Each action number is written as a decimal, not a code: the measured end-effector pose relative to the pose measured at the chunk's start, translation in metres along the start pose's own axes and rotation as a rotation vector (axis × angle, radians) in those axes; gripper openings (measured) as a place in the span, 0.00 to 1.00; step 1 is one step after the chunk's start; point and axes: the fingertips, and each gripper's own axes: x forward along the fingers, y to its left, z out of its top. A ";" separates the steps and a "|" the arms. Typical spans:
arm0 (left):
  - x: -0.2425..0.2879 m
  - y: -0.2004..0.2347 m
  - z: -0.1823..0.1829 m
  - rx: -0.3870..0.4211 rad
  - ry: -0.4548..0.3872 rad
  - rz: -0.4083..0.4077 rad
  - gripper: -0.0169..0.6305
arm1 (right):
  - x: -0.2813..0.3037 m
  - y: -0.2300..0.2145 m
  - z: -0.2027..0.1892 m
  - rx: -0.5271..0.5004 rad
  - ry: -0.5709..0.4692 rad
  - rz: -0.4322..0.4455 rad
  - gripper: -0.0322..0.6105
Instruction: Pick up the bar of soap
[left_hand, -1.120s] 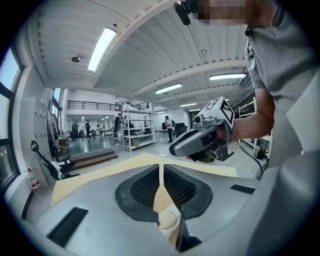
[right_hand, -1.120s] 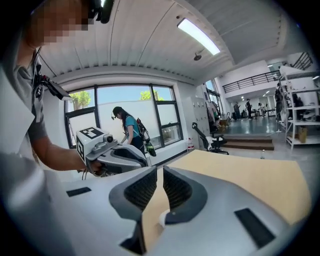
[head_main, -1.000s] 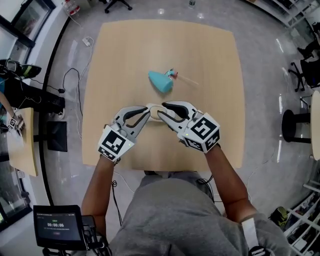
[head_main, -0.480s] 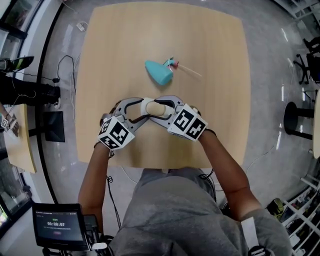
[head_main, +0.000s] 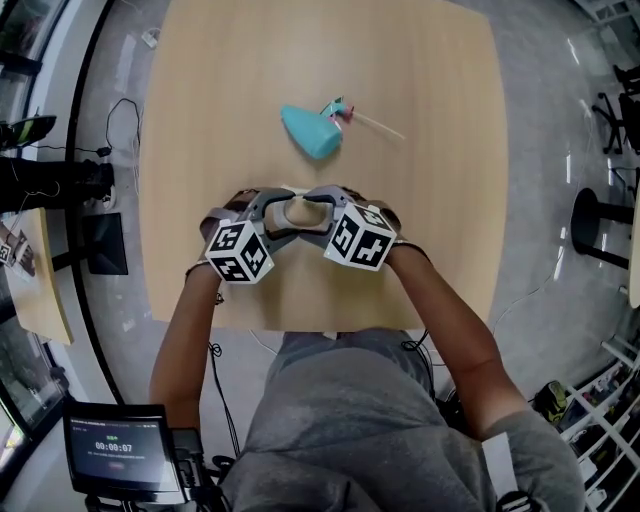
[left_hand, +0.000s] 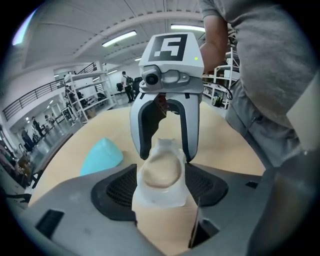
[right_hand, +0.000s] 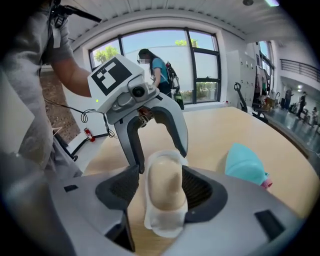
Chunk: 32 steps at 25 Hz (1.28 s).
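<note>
A beige bar of soap (head_main: 298, 211) in a clear wrapper lies on the wooden table (head_main: 440, 150), near the person's side. Both grippers face each other across it. My left gripper (head_main: 273, 207) comes in from the left and my right gripper (head_main: 322, 203) from the right. In the left gripper view the soap (left_hand: 160, 172) sits between the left gripper's (left_hand: 162, 186) spread pads, with the right gripper's fingers (left_hand: 190, 127) just behind it. The right gripper view shows the soap (right_hand: 165, 187) inside the right gripper's (right_hand: 162, 192) spread pads. Both sets of jaws have just been opening, and neither presses the soap.
A teal bottle (head_main: 310, 130) with a pink nozzle and a thin stick lies farther out on the table. The table's near edge runs just below the grippers. A screen (head_main: 115, 450) stands at the lower left, and chairs (head_main: 600, 215) are on the floor at the right.
Both grippers have sunk toward the table with the soap between them. Their jaws have spread apart from the soap.
</note>
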 end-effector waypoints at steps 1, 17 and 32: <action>0.002 -0.002 -0.002 0.009 0.012 -0.008 0.46 | 0.003 0.001 -0.003 -0.015 0.016 0.000 0.44; 0.003 0.002 0.006 -0.094 -0.060 -0.097 0.51 | 0.013 -0.004 -0.017 -0.097 0.035 -0.035 0.45; -0.008 0.001 0.037 -0.094 -0.107 -0.078 0.42 | -0.019 -0.001 -0.009 -0.135 0.006 -0.100 0.44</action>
